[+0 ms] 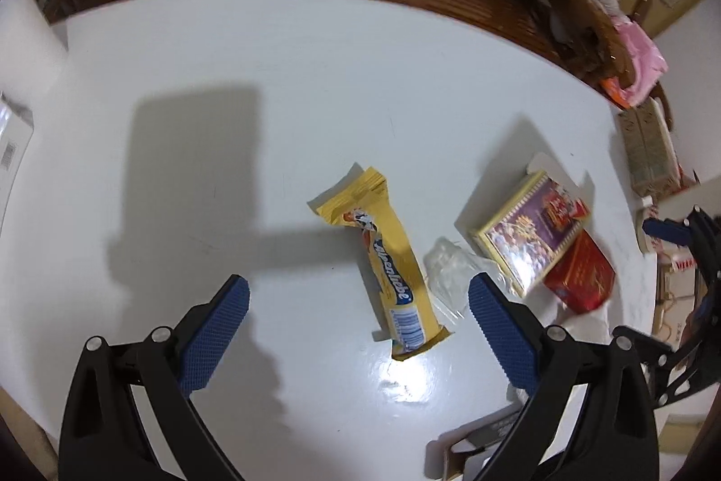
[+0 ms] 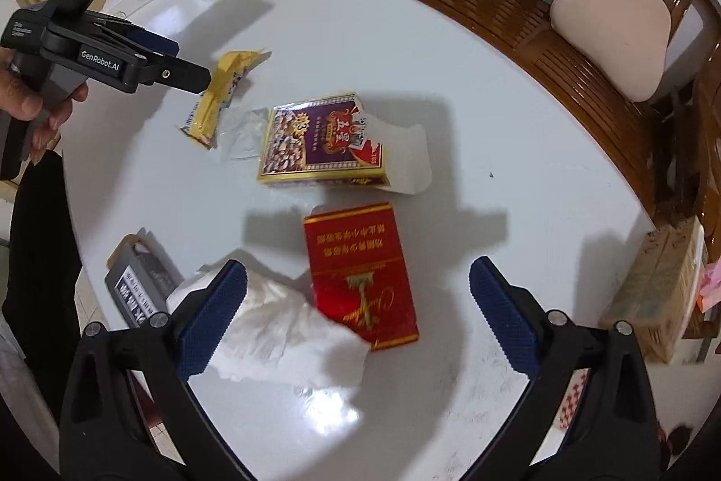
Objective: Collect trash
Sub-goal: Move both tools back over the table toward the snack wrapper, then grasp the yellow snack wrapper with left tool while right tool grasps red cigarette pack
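- Two grippers hover over a white table (image 1: 225,43), both with jaws spread wide and nothing between the pads: the left gripper (image 1: 358,323) and the right gripper (image 2: 358,314).
- Several pieces of trash lie scattered on the tabletop: a yellow candy wrapper (image 1: 392,255), a clear plastic scrap (image 1: 444,269) just beside it, a purple-and-gold box (image 2: 315,138) with its flap torn open, a red pack (image 2: 360,273), a crumpled white tissue (image 2: 288,336) and a grey pack (image 2: 135,282) near the table's edge.
- No bin or bag shows in either view, so where the trash must go cannot be told.
- In the left wrist view, the wrapper lies flat between the open fingers; my guess is that it is the left gripper's target. Being thin and flat, it could slide on the glossy surface or slip out of the pads if they close above it rather than on it.
- In the right wrist view, the tissue overlaps the red pack's corner and touches the left finger; closing here could catch both, or drag the pack.
- Grippers this near each other could collide if both reach for the middle.
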